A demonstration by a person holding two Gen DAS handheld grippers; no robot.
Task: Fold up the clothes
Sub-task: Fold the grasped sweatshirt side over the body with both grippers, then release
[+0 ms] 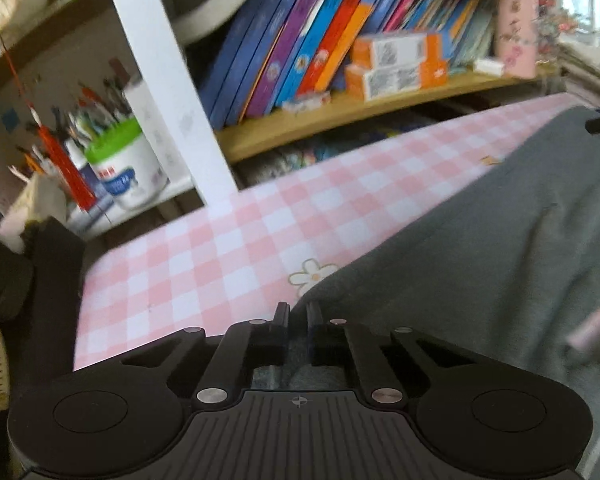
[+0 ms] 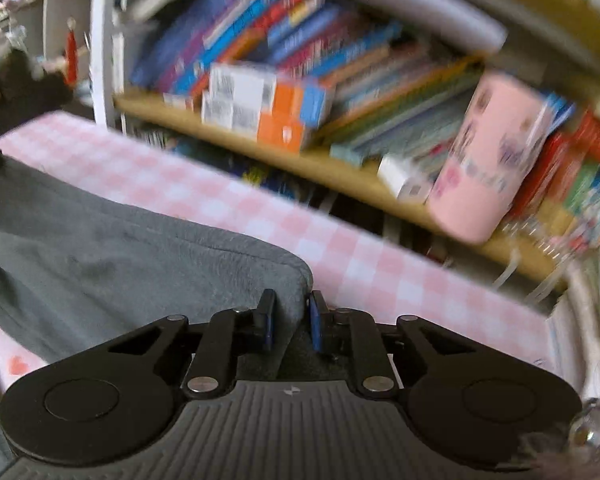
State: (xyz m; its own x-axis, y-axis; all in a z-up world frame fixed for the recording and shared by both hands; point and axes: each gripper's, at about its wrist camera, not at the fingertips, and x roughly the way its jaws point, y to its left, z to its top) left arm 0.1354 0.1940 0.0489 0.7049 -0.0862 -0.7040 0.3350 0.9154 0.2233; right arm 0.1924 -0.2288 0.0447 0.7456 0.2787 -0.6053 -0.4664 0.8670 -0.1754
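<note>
A grey garment (image 1: 480, 248) lies across a table with a pink-and-white checked cloth (image 1: 228, 248). In the left wrist view my left gripper (image 1: 298, 314) is shut on the garment's left corner, with grey cloth pinched between its jaws. In the right wrist view the same grey garment (image 2: 112, 248) spreads to the left, and my right gripper (image 2: 292, 312) is shut on its right corner, a thick fold of cloth filling the gap between the jaws. The checked cloth (image 2: 380, 272) runs behind it. Both views are blurred.
A wooden shelf (image 1: 340, 116) of leaning books stands right behind the table, with orange boxes (image 1: 396, 64) and a pink patterned tin (image 2: 496, 152) on it. A white post (image 1: 168, 88) and a green-lidded tub of pens (image 1: 120, 164) stand at the left.
</note>
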